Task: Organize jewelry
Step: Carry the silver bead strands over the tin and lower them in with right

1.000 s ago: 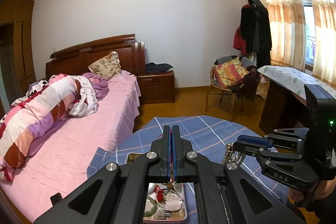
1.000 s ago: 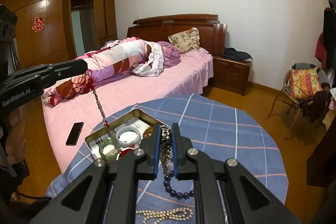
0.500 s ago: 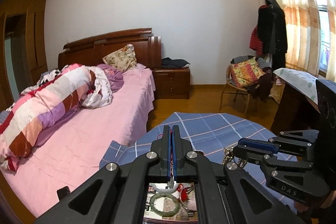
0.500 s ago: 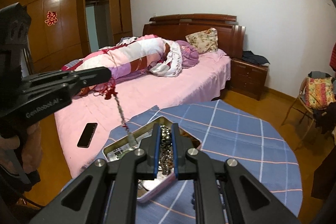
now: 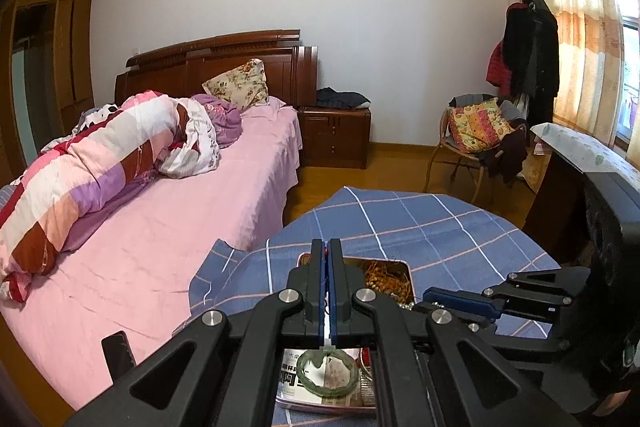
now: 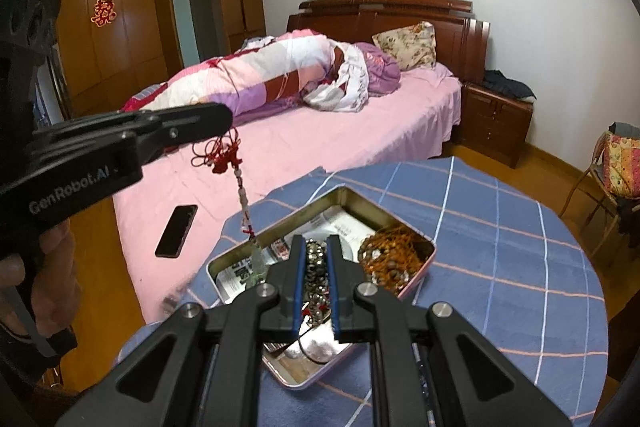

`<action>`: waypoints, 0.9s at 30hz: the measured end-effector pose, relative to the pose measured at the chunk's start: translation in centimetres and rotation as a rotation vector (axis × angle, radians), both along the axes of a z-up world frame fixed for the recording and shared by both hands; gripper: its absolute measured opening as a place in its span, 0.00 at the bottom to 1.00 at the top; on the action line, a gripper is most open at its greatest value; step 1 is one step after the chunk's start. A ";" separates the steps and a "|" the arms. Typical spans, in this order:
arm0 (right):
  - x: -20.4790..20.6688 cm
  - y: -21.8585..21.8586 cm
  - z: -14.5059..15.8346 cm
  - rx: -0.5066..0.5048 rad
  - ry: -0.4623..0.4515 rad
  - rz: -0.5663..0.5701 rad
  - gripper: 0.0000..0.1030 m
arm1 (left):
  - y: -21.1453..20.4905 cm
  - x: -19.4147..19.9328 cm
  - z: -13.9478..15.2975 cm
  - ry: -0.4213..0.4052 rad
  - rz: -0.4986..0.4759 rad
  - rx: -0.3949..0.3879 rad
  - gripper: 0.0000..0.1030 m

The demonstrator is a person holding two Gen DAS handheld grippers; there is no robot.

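1. Where writing can be read, the side of the left hand-held gripper (image 6: 224, 117) carries "GenRobot.AI" in pale letters; a red double-happiness character (image 6: 103, 13) hangs on the wardrobe door at far left; printed paper lining the tin (image 6: 416, 245) shows text too small to read.
2. That left hand-held gripper is clenched, its blue pads pressed together on the red knotted cord of a tassel pendant (image 6: 240, 183); the pendant's long axis hangs almost straight down, leaning slightly right, red knot at top, pale beads below, its lower end dipping inside the tin's near left corner.
3. From the left wrist view a green jade bangle (image 5: 327, 373) lies flat in the tin, directly below the closed pads.
4. The right hand-held gripper (image 6: 316, 291) grasps a dark metallic bead strand (image 6: 316, 267); the strand runs along the fingers and trails down into the tin.
5. A heap of orange-brown beads (image 6: 390, 259) fills the tin's far right corner.
6. The tin sits at the desk's (image 6: 520, 267) near left edge, set diagonally on the blue checked cloth; the cloth to the right and far side is bare; the pink bed (image 6: 360, 147) stands just beside the desk on the left, with a black phone (image 6: 176, 231) lying near its edge.
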State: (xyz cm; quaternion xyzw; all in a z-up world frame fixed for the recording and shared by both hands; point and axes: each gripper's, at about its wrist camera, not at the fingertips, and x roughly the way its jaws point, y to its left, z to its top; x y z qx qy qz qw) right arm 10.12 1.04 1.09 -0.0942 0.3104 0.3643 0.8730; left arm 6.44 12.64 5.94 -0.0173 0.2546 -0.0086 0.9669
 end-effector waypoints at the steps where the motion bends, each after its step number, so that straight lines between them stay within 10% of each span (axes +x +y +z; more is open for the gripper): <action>1: 0.0 0.0 -0.2 -0.004 0.003 0.001 0.12 | 0.0 0.0 -0.2 0.005 0.000 -0.002 0.00; 27: 1.0 0.1 -3.2 -0.041 0.075 -0.022 0.12 | -0.2 1.3 -4.1 0.117 -0.016 -0.027 0.00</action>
